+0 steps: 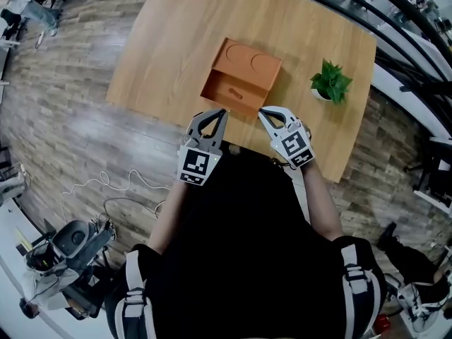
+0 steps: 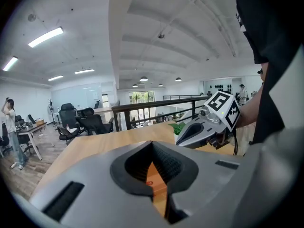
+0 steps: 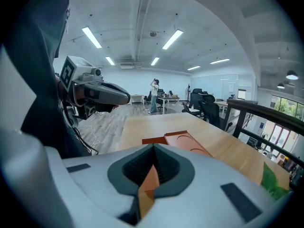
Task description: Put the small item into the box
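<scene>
Orange box (image 1: pixel 244 66) sits near the middle of the wooden worktop (image 1: pixel 169 41), its top marked by two round recesses and its lower tray standing open toward the person. Only the head view shows the whole layout: the small item (image 1: pixel 232 92) lies as a small mark inside that open tray, and a potted plant (image 1: pixel 330 82) stands well apart to the right of the box. The left gripper view shows the item more closely as a small red dot on orange, seen through the slit below its jaw tips. It also takes in office chairs (image 2: pixel 88 123) and a dark railing (image 2: pixel 156 103) beyond the worktop. The right gripper view shows the box's recessed top from the side and a distant person (image 3: pixel 153 95) standing among desks.

Both hands are held at the near edge of the worktop, just short of the box. The left gripper (image 1: pixel 224 111) and right gripper (image 1: pixel 261 111) are side by side, angled forward and slightly down, with their tips leaning toward each other. Each pair of jaws is clenched tip to tip with nothing caught between them
</scene>
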The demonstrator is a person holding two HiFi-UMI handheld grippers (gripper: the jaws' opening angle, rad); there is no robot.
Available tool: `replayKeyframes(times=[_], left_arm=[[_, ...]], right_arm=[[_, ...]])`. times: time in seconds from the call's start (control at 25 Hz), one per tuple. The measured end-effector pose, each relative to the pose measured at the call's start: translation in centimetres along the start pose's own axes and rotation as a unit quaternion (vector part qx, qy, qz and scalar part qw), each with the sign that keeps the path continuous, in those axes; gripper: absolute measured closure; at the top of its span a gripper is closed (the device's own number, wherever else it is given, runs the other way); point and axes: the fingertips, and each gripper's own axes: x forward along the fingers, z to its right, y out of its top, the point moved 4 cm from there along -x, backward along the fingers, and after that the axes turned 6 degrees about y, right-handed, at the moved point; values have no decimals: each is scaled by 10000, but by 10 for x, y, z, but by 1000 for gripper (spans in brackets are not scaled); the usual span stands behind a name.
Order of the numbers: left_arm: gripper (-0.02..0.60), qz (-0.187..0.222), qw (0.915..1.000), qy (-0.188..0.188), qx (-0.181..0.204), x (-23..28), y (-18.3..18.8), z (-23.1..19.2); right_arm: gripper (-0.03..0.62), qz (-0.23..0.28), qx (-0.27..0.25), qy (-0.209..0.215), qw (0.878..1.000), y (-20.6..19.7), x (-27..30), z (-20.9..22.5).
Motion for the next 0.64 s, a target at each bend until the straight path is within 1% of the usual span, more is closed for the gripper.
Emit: replayKeyframes(times=[0.36,0.64], left_arm=[[560,6,10000,6,70,0,3,16],[560,72,10000,-19,43,9,11,14]], right_arm=[[569,94,-21,-14,10000,-2,-11,0],[569,206,-70,-70,9997,11,-11,9]])
